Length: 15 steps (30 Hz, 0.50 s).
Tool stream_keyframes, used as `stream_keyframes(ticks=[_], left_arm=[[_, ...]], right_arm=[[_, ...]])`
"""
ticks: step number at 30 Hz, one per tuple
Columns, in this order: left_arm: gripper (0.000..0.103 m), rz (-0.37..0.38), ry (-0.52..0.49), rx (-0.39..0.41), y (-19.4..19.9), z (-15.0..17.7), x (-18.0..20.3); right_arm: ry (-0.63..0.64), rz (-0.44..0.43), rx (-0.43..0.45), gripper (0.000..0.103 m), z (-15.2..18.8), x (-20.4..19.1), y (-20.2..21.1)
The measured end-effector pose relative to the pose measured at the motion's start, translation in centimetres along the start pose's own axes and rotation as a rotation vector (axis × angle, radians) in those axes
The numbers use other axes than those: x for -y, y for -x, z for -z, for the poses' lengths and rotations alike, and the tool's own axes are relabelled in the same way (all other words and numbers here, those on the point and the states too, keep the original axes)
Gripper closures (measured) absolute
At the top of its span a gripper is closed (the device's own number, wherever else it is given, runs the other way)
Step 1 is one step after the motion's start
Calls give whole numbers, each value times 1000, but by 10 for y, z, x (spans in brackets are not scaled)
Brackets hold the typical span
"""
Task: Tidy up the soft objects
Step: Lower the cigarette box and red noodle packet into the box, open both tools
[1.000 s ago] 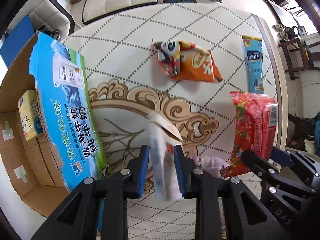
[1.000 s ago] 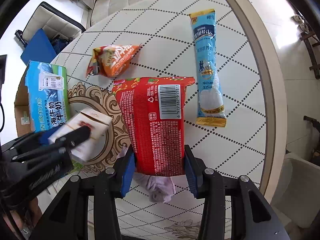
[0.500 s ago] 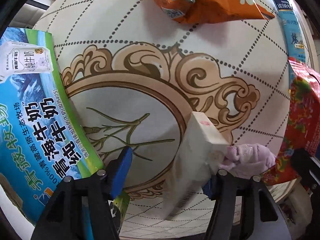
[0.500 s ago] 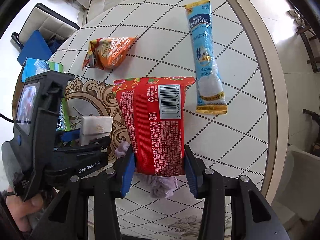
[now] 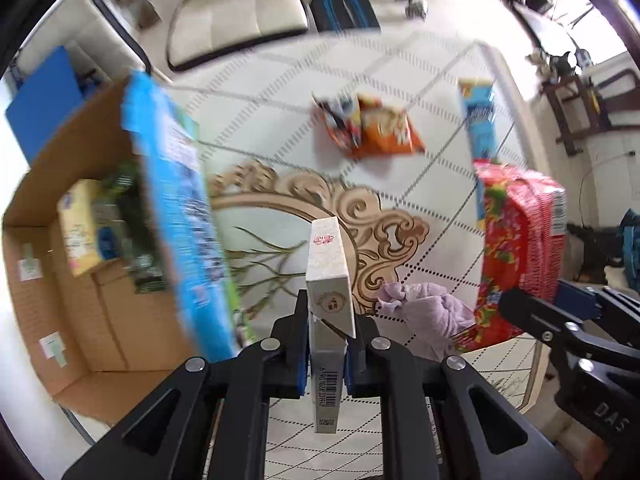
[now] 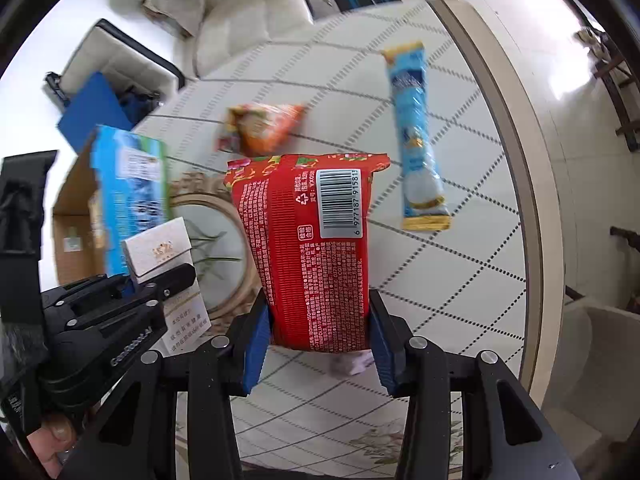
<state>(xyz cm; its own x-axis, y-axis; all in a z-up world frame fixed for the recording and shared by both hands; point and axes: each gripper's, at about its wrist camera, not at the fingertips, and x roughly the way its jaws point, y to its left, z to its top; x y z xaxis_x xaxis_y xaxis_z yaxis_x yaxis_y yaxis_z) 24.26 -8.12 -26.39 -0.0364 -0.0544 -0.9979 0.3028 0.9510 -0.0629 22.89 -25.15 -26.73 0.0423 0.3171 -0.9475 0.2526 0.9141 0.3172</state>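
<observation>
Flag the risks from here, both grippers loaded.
1. The white pack sits tall in the left gripper, pinched near its lower part; it may pivot or slip.
2. The red bag is soft, and the right gripper holds only its bottom; it could sag or slide.
3. The box flap stands up, so the pack may clip it.

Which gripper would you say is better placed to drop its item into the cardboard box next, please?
Probably the left gripper: it grips the white carton right beside the cardboard box, while the right gripper, holding the red packet, sits farther away.
</observation>
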Motion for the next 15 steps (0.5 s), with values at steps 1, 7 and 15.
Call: stream_keyframes(ticks=[1, 7, 15], left_arm=[[92, 12, 20, 30, 16, 1, -14], [92, 29, 132, 134, 82, -3, -98], [92, -50, 284, 145, 94, 19, -220]], right_arm=[[16, -14, 14, 55, 2, -11, 10], [152, -83, 58, 55, 18, -104, 51], [290, -103, -2, 55, 38, -237, 10]])
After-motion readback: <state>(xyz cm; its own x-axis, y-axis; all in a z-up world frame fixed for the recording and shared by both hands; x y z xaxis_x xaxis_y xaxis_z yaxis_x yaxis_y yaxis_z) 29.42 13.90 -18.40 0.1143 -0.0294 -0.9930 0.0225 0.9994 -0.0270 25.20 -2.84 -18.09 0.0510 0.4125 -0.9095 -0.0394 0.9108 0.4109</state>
